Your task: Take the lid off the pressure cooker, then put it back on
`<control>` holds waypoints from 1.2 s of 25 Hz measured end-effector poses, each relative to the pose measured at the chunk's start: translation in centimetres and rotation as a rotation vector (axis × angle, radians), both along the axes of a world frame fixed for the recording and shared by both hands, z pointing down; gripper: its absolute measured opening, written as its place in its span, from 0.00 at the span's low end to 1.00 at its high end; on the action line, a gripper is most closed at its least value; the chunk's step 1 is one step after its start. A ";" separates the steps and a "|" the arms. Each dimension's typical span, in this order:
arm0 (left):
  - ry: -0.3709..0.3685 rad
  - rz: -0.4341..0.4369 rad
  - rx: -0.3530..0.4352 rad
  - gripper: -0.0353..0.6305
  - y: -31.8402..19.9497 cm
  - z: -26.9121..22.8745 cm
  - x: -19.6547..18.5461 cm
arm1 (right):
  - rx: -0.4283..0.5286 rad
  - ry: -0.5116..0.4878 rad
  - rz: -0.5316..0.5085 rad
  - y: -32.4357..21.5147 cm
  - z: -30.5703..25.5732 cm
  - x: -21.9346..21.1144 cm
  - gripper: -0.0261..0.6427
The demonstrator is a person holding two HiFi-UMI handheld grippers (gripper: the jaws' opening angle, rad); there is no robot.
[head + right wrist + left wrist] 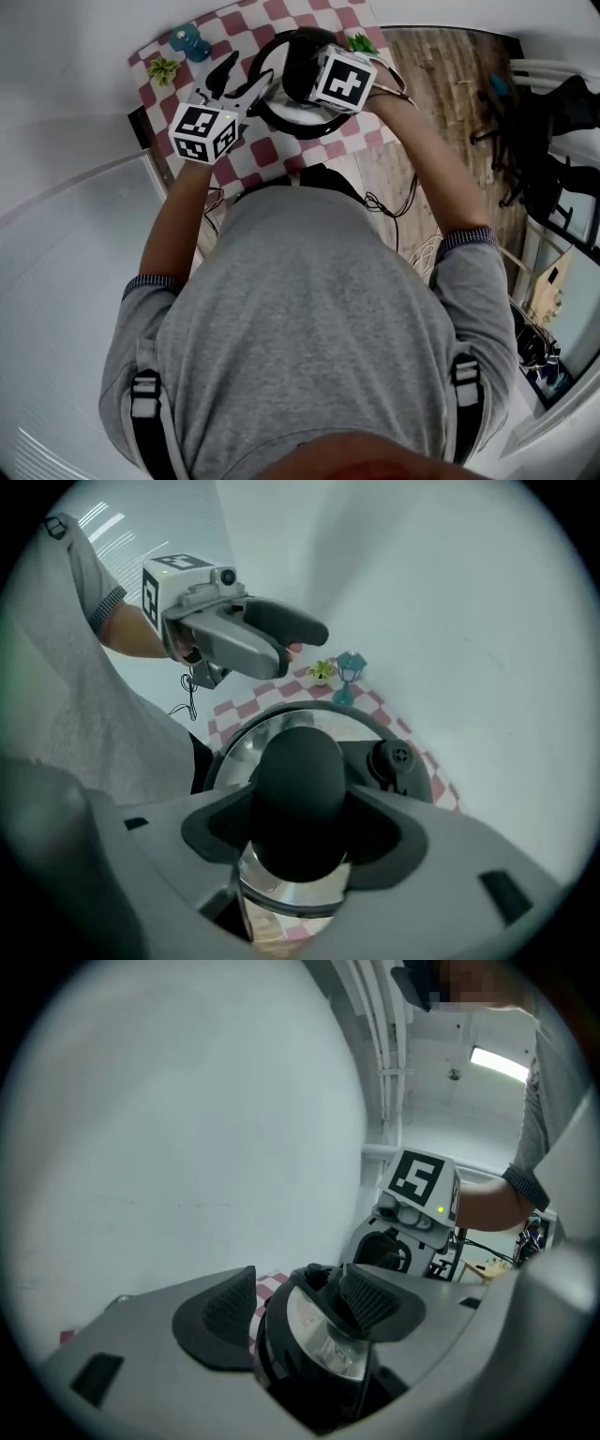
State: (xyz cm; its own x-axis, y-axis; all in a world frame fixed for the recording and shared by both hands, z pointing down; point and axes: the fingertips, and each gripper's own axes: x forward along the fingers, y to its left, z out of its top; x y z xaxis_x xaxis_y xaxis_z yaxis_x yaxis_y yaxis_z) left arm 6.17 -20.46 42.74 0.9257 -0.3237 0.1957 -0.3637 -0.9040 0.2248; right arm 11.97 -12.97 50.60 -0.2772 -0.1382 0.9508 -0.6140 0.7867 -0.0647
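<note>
Black lid handle (298, 766) sits clamped in right gripper (302, 834); left gripper (295, 1309) gapes open.

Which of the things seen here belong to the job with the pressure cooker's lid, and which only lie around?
For the job: pressure cooker; its lid; black knob, gripped by the right tool; left tool, open at the cooker's side.
Only lying about: teal lantern; small plant; checked cloth.

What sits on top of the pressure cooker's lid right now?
A black knob stands at the centre of the lid, with the right gripper shut on it, and a small black valve sits beside it. Whatever lies under the lid is covered and cannot be seen.
</note>
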 end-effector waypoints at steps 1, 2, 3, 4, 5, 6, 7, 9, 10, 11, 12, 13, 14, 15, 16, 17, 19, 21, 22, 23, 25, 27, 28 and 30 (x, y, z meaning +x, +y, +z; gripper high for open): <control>-0.005 -0.009 -0.021 0.53 -0.2 0.4 -0.3 | 0.004 0.002 -0.004 0.0 -0.1 0.0 0.47; -0.012 -0.016 -0.038 0.53 -0.3 0.8 -0.5 | 0.006 0.005 -0.009 0.1 -0.2 0.1 0.47; -0.021 -0.021 -0.055 0.53 -0.4 1.1 -0.7 | 0.005 0.008 -0.014 0.1 -0.2 0.1 0.47; -0.029 -0.023 -0.072 0.54 -0.4 1.4 -0.8 | 0.004 0.009 -0.019 0.2 -0.3 0.2 0.47; -0.036 -0.022 -0.091 0.54 -0.4 1.7 -0.8 | 0.005 0.008 -0.024 0.2 -0.4 0.2 0.47; -0.040 -0.020 -0.110 0.54 -0.4 1.9 -0.8 | 0.007 0.007 -0.027 0.2 -0.5 0.1 0.47; -0.042 -0.019 -0.131 0.55 -0.4 2.1 -0.8 | 0.013 0.008 -0.031 0.2 -0.6 0.1 0.47; -0.040 -0.022 -0.175 0.55 -0.5 2.5 -0.8 | 0.027 0.015 -0.038 0.2 -0.8 0.1 0.47; -0.036 -0.025 -0.200 0.55 -0.6 2.7 -0.8 | 0.034 0.018 -0.040 0.2 -1.0 0.2 0.47; -0.029 -0.029 -0.226 0.56 -0.7 2.9 -0.9 | 0.040 0.017 -0.043 0.1 -1.3 0.2 0.47; -0.018 -0.033 -0.255 0.56 -0.8 3.0 -0.9 | 0.045 0.013 -0.046 0.0 -1.7 0.2 0.47; -0.006 -0.035 -0.287 0.56 -0.8 3.1 -0.9 | 0.049 0.008 -0.051 0.0 -2.0 0.1 0.47; 0.007 -0.035 -0.324 0.56 -0.8 3.3 -0.9 | 0.052 0.006 -0.057 0.0 -2.3 0.0 0.47; 0.022 -0.033 -0.367 0.57 -0.7 3.4 -0.9 | 0.054 0.008 -0.066 0.1 -2.4 0.0 0.47; 0.040 -0.030 -0.415 0.58 -0.6 3.6 -0.9 | 0.056 0.014 -0.075 0.3 -2.5 0.1 0.47; 0.061 -0.030 -0.468 0.59 -0.6 3.9 -1.0 | 0.059 0.021 -0.083 0.3 -2.5 0.2 0.47; 0.112 -0.039 -0.575 0.60 -0.7 4.3 -1.2 | 0.075 0.023 -0.094 0.2 -2.9 0.0 0.47; 0.155 -0.044 -0.660 0.60 -0.7 4.6 -1.4 | 0.093 0.014 -0.102 -0.1 -3.4 -0.3 0.47; 0.169 -0.039 -0.689 0.60 -0.6 4.7 -1.5 | 0.100 0.008 -0.106 -0.2 -3.6 -0.5 0.47; 0.180 -0.033 -0.715 0.60 -0.5 5.0 -1.6 | 0.107 0.003 -0.112 -0.3 -3.9 -0.8 0.47; 0.205 -0.022 -0.761 0.60 -0.4 5.6 -2.0 | 0.116 -0.003 -0.129 -0.5 -4.4 -1.2 0.47; 0.247 -0.016 -0.809 0.60 -0.2 4.9 -2.3 | 0.124 0.000 -0.152 -0.5 -4.6 -1.6 0.47; 0.259 -0.016 -0.827 0.60 0.0 4.8 -2.6 | 0.128 0.000 -0.164 -0.5 -4.6 -1.9 0.47; 0.277 -0.003 -0.867 0.58 0.3 4.9 -3.2 | 0.135 -0.011 -0.179 -0.5 -4.7 -2.4 0.47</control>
